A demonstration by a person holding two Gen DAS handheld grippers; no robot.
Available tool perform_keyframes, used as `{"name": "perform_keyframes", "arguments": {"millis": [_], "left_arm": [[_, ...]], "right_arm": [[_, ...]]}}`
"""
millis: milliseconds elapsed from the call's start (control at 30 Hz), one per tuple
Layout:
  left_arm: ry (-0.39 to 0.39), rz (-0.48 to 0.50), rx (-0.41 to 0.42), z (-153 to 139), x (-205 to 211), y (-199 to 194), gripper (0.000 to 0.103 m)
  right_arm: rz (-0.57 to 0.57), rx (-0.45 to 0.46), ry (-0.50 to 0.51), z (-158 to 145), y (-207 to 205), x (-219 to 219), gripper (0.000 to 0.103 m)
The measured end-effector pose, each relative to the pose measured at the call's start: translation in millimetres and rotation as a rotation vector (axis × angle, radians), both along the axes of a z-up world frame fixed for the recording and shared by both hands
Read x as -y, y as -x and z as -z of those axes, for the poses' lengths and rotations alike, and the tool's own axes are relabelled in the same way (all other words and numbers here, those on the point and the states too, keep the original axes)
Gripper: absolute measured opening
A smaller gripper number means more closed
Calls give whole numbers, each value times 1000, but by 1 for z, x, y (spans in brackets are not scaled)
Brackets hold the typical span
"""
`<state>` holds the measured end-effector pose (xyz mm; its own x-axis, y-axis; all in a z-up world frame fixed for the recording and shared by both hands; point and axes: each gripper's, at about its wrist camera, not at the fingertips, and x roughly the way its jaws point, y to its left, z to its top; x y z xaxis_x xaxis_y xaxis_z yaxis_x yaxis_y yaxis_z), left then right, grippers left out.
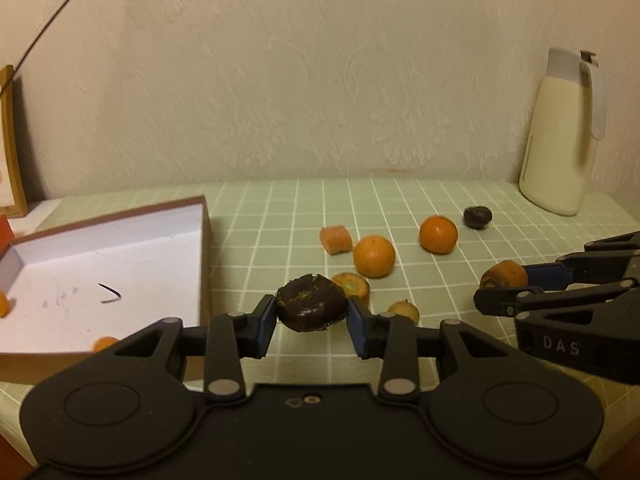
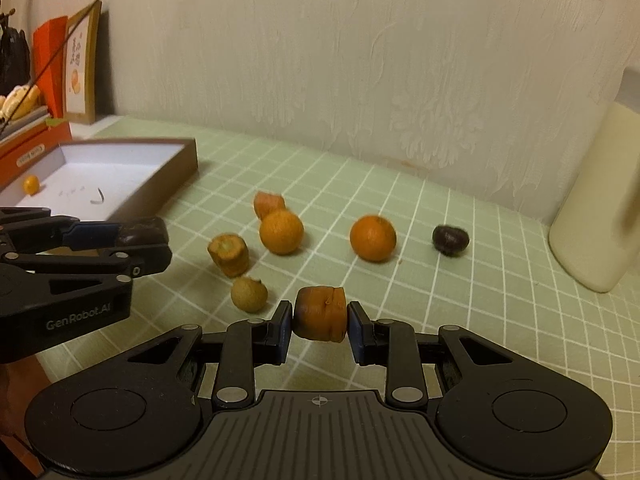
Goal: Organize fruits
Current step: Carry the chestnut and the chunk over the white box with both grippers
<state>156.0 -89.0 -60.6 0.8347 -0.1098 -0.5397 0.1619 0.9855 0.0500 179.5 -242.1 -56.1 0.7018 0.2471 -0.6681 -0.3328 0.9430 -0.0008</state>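
My left gripper [image 1: 311,322] is shut on a dark brown fruit [image 1: 311,302] and holds it above the tablecloth, just right of an open white-lined box [image 1: 120,256]. It also shows in the right wrist view [image 2: 144,240]. My right gripper [image 2: 319,326] is shut on an orange carrot chunk [image 2: 320,313], also seen in the left wrist view [image 1: 505,275]. On the cloth lie two oranges [image 2: 281,231] [image 2: 373,238], two carrot chunks [image 2: 229,253] [image 2: 269,204], a small tan fruit [image 2: 249,294] and a dark fruit [image 2: 450,239].
The box [image 2: 168,184] holds small orange pieces [image 1: 3,305] [image 1: 105,343]. A cream jug [image 1: 560,140] stands at the back right by the wall. An orange carton and a framed card [image 2: 82,68] stand behind the box. The cloth is green with a white grid.
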Motion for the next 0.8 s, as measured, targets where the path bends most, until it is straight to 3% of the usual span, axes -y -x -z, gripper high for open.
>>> {"name": "perform_keyframes", "arguments": {"millis": [467, 800], "left_arm": [[6, -72, 67, -24, -32, 14, 28], [9, -173, 103, -35, -76, 20, 28]], "right_arm": [[-29, 215, 7, -42, 22, -29, 30], [-128, 299, 42, -46, 30, -74, 30]]}}
